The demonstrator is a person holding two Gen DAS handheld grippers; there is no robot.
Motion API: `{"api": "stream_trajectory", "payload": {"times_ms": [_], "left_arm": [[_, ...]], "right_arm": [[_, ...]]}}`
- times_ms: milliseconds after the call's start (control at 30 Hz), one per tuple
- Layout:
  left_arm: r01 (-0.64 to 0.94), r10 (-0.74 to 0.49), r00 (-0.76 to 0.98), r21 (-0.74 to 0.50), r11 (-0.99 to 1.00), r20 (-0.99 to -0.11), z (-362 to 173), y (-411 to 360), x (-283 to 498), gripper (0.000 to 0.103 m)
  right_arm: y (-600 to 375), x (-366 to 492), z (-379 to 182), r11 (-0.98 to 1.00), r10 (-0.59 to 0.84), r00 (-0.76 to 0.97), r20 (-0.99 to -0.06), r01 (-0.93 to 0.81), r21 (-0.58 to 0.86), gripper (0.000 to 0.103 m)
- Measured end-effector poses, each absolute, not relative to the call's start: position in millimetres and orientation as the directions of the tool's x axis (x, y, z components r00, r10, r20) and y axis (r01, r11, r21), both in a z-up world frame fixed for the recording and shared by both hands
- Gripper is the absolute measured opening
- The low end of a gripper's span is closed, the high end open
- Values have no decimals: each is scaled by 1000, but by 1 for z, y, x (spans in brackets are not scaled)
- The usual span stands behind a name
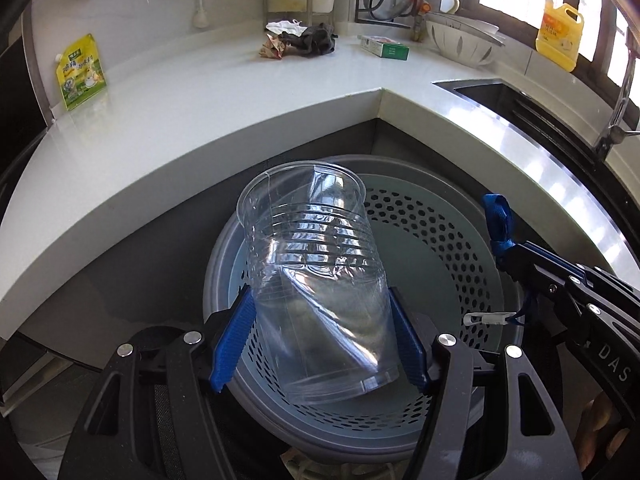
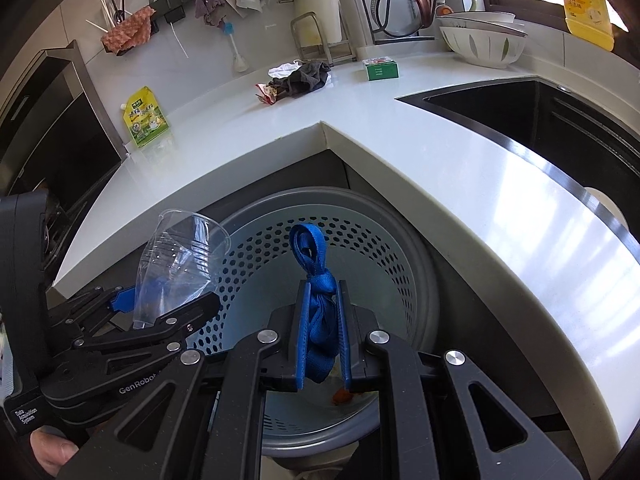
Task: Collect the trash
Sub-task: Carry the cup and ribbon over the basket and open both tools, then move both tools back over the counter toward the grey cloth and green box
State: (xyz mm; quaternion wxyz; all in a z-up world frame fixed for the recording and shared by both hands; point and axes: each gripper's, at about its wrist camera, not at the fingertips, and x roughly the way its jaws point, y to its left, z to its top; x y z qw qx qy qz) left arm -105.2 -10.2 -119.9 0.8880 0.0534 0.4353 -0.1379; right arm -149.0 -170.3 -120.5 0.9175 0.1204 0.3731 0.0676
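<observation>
My left gripper (image 1: 320, 332) is shut on a clear plastic cup (image 1: 316, 280) and holds it tilted above the grey perforated trash bin (image 1: 448, 240) on the floor below the counter corner. The left gripper also shows in the right wrist view (image 2: 160, 304) with the cup (image 2: 180, 256). My right gripper (image 2: 322, 320) is shut on a knotted blue strap (image 2: 316, 292), held over the bin (image 2: 400, 248). The right gripper shows at the right of the left wrist view (image 1: 504, 236), where a white clip hangs from the strap (image 1: 496, 216). Something orange lies in the bin's bottom.
On the white L-shaped counter (image 2: 280, 128) lie a crumpled wrapper (image 2: 268, 92), dark and white cloths (image 2: 304, 76), a green box (image 2: 382, 69) and a yellow-green pouch (image 2: 146, 122). A dark sink (image 2: 520, 120), bowls (image 2: 482, 44) and a yellow bottle (image 2: 586, 12) are at the right.
</observation>
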Motion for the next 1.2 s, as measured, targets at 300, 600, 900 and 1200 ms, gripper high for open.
{"api": "stream_trajectory", "payload": {"times_ms": [300, 600, 900, 1200], "left_arm": [[282, -196, 551, -40, 959, -812, -133, -9, -100, 64], [279, -199, 534, -51, 959, -822, -139, -12, -94, 65], [268, -201, 522, -64, 961, -829, -142, -8, -92, 68], [264, -198, 531, -62, 963, -824, -140, -6, -93, 75]], "right_arm": [[-166, -145, -131, 963, 221, 694, -685, -45, 266, 13], [-165, -139, -138, 960, 237, 674, -700, -52, 275, 13], [-170, -141, -139, 959, 230, 686, -690, -40, 279, 29], [-172, -145, -138, 957, 231, 694, -682, -36, 288, 34]]}}
